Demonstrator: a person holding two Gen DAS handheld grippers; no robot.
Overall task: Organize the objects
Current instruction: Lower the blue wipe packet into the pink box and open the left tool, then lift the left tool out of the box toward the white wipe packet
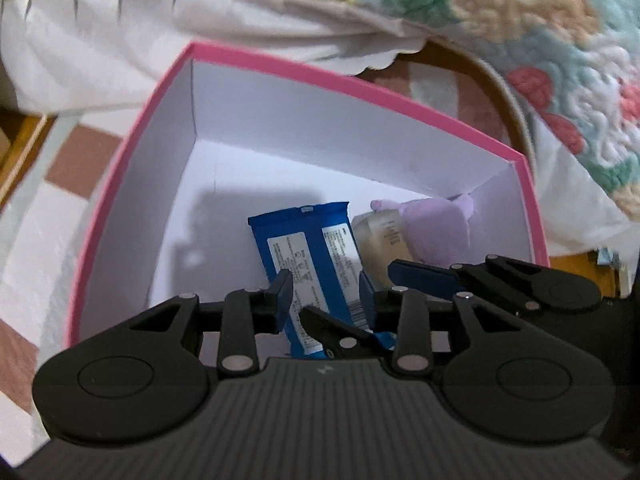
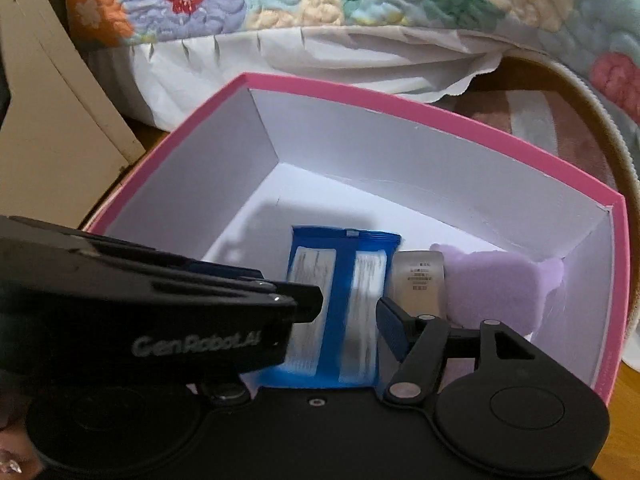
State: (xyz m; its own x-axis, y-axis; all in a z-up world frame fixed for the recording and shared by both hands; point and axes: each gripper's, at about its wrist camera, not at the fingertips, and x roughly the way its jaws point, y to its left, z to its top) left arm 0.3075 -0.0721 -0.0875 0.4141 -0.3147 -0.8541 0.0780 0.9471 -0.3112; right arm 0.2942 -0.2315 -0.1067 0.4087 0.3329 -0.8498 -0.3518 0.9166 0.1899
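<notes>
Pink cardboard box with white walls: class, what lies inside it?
Inside the pink cardboard box: a blue foil packet, a pale sachet and a soft lilac plush. The claws hide the near floor.

We see the pink box (image 1: 120, 184) resting on a checked cloth (image 1: 76, 160) of brown and white squares, which covers the surface under it on the left in the left wrist view. A strip of bare wooden surface (image 2: 624, 396) shows at the lower right of the box in the right wrist view; we cannot tell whether it is a floor or a desk. Behind the box a flowered quilt (image 2: 280, 4) hangs down with a white sheet (image 2: 280, 64) beneath it, its scalloped edge near the box's far rim. A round rug (image 2: 560, 120) with a pale border lies to the right, just beside the box.
</notes>
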